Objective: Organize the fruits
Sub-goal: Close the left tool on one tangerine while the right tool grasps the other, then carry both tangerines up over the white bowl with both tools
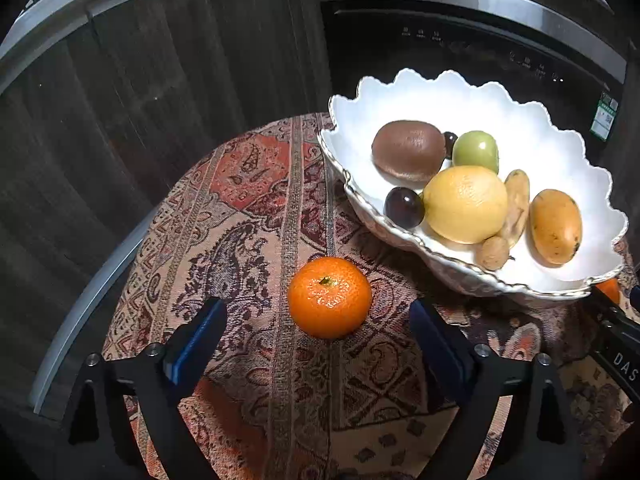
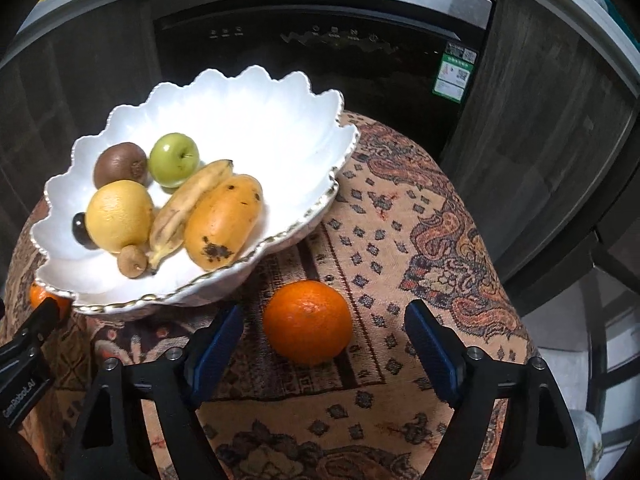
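Observation:
A white scalloped bowl [image 1: 560,152] [image 2: 256,120] holds a kiwi [image 1: 408,150], a green apple [image 1: 476,152], a lemon [image 1: 466,204], a banana [image 2: 188,208], a mango [image 2: 222,226], dark plums and a small brown fruit. One orange [image 1: 329,297] lies on the patterned cloth left of the bowl, between and just beyond the tips of my open left gripper [image 1: 318,320]. A second orange [image 2: 307,322] lies right of the bowl, between the tips of my open right gripper [image 2: 324,330]. Neither gripper touches its orange.
The round table under the patterned cloth [image 1: 256,216] [image 2: 420,208] drops off to dark wooden floor on the left and right. A black appliance [image 2: 320,48] with a steel top stands behind the bowl. Each gripper's body shows at the edge of the other's view.

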Motion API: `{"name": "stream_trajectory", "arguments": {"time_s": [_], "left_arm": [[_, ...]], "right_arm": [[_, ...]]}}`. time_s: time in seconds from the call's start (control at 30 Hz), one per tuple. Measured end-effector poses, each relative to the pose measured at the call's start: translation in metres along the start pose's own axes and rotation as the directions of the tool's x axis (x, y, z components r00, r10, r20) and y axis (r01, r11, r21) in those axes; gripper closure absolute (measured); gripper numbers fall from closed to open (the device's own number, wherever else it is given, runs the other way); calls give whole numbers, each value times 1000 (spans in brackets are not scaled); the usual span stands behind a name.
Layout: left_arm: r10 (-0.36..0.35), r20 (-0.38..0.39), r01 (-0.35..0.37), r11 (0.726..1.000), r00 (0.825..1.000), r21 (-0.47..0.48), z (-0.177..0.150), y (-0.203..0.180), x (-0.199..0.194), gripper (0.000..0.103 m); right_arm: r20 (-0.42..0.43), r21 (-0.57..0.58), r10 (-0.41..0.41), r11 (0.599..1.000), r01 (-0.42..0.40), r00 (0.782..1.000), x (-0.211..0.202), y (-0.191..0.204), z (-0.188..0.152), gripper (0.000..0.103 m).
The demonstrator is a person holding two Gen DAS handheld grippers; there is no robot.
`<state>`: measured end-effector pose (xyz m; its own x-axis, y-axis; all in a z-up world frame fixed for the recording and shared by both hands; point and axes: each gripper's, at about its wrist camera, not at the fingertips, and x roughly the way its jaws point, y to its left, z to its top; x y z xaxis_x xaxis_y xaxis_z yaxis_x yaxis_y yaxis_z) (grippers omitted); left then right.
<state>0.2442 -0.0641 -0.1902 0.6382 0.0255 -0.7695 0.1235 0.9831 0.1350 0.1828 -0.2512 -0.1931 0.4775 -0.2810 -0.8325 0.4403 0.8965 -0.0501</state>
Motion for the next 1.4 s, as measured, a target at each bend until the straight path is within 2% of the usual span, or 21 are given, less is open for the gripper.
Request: {"name": "stream_trajectory", "arguments": {"time_s": [0.17,0.27,0.37,0.43,0.8,1.4], "left_arm": [[22,-14,-23,999,1000,-35,-1,3,14,18],[10,-28,-11,999,1000,-40,0,4,21,28],[-6,-36,5,999,999,-36,1,3,27,41],[-32,-38,31,999,999,-40,1,3,28,55],[-46,-25,46,999,999,-28,-4,-3,6,56],[-80,50,81,997,996,-17,5,1,-65,56]], "right_arm": [[-31,8,8,1000,-8,1000,10,5,-3,31],[-46,5,14,1000,-13,999,16,7,-5,42],[-35,9,23,1000,-22,999,16,8,-6,55],[-34,10,24,1000,-24,999,15,8,-6,55],[-28,21,61,998,-61,998,6,0,-7,57],[73,26,101,994,-104,992,-60,-19,-1,57]]}}
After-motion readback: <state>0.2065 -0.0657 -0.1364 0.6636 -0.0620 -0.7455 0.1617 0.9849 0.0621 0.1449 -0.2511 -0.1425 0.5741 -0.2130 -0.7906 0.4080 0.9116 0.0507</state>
